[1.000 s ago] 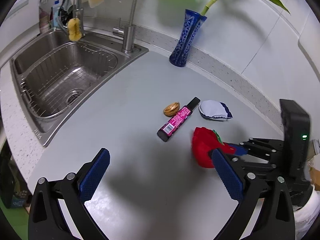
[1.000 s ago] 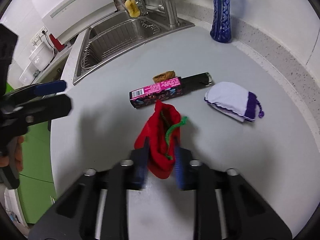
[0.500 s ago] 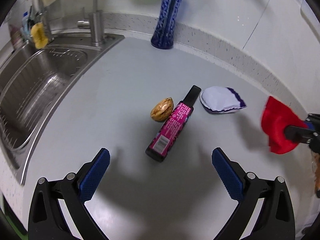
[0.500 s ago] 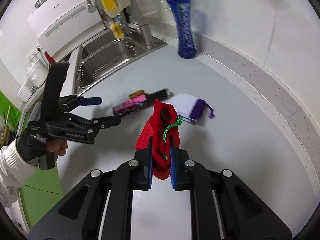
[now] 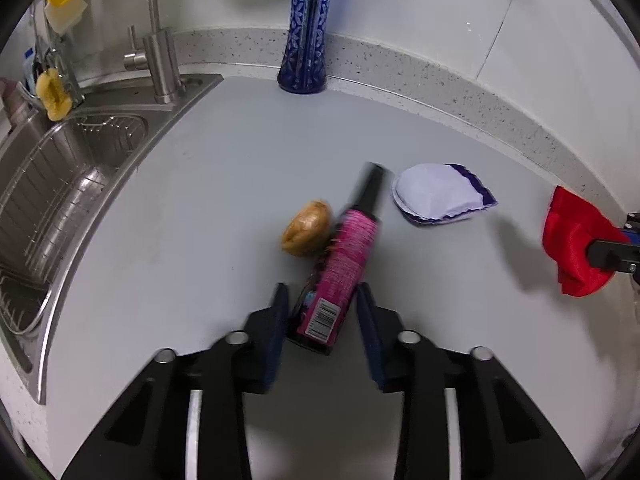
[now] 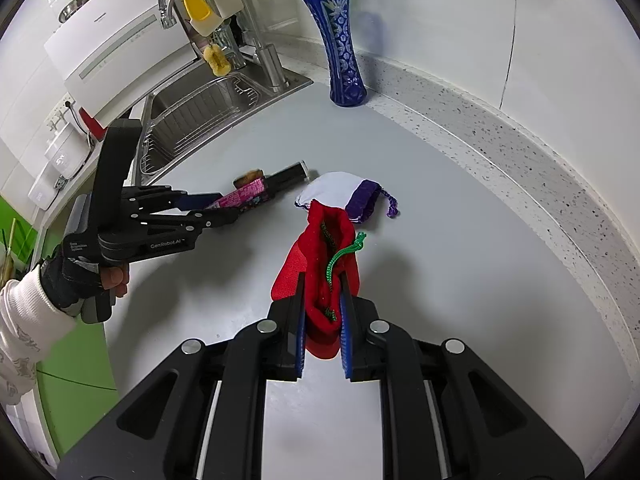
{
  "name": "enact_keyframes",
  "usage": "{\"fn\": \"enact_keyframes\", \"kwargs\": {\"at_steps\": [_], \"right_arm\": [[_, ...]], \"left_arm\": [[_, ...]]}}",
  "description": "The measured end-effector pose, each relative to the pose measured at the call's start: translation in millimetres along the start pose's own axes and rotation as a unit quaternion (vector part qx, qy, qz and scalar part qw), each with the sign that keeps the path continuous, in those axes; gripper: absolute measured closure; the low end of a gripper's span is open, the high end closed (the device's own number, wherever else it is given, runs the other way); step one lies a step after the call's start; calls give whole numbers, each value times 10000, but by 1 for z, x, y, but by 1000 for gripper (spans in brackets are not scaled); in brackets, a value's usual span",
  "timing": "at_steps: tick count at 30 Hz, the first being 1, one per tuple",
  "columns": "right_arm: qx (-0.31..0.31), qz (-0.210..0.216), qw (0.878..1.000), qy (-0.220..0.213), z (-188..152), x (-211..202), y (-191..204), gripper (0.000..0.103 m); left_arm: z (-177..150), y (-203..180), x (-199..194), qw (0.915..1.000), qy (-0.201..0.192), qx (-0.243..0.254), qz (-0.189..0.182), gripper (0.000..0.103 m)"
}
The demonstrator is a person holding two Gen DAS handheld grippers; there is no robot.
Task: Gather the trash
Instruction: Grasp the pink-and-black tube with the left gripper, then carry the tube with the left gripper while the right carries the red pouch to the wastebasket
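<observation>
Left gripper (image 5: 322,312): fingers just closing around pink tube (image 5: 340,268), beside the nut (image 5: 306,227). Right gripper (image 6: 322,316): fingers clamped on red pouch (image 6: 320,264).

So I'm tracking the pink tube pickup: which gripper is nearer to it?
Left. The left gripper has its jaws around the pink tube's lower end, having just been closing. The right gripper is off to the side, clamped on the red pouch.

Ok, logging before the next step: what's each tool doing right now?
Left tool: jaws just closing around the pink tube; grip cannot be told.
Right tool: shut on the red pouch.
</observation>
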State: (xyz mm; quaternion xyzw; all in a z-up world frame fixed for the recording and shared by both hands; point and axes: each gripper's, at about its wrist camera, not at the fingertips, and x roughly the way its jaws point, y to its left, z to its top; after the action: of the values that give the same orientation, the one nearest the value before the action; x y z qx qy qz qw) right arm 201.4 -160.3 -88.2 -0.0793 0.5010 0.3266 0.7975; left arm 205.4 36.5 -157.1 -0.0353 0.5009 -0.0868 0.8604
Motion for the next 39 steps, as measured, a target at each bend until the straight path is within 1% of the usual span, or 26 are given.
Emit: {"fn": "enact_keyframes", "kwargs": {"at_steps": [2,6,11,15,19,24,25,30,32,33,34,36,37,38,39], "right_arm": [[-16,16,10000,-12,0,0,3,90],[-83,30,10000,-35,-1,-4,9,90],[-211,57,9997,-78,-3,-17,20,91],[-408,84,9990,-169,-6,-30,38,92],[-661,186,9974,-220,-12,-42,62,92],[-1066,451,9930,-218,-21,-50,107,92],[-1133,505,9920,-213,-22,-51,115,92],[-1723,945,9804,-125,-36,-54,188,92],[-1994,1144,9732,-65,-44,-53,224,92],[-2107,1231,9698,-43,-49,-52,240,92],[-2202,1302,9667,-24,-53,-52,255,92],[-2456,1523,9573,71,-64,-48,295,92],[-2547,1591,9538,107,-68,-46,309,92],[-2701,1716,9472,178,-76,-42,333,92],[-2773,1781,9439,217,-80,-40,346,92]], "left_arm": [[-1,-4,-4,10000,10,-11,2,77],[-8,-9,-16,9998,-4,-192,-105,79],[-19,-20,-52,9983,-215,-458,-276,80],[-33,-25,-84,9965,-384,-676,-315,80],[-60,-29,-127,9939,-573,-911,-230,80],[-108,-23,-186,9883,-742,-1327,111,80],[-124,-20,-203,9859,-776,-1462,228,80],[-189,-3,-256,9738,-832,-1978,753,80],[-224,7,-280,9658,-840,-2248,982,80],[-236,11,-287,9630,-842,-2332,1060,80],[-257,17,-300,9577,-857,-2478,1183,80],[-280,26,-314,9500,-884,-2687,1323,80],[-300,32,-324,9437,-899,-2834,1451,80],[-311,36,-330,9396,-897,-2923,1541,80],[-325,40,-337,9346,-897,-3041,1615,80]]}}
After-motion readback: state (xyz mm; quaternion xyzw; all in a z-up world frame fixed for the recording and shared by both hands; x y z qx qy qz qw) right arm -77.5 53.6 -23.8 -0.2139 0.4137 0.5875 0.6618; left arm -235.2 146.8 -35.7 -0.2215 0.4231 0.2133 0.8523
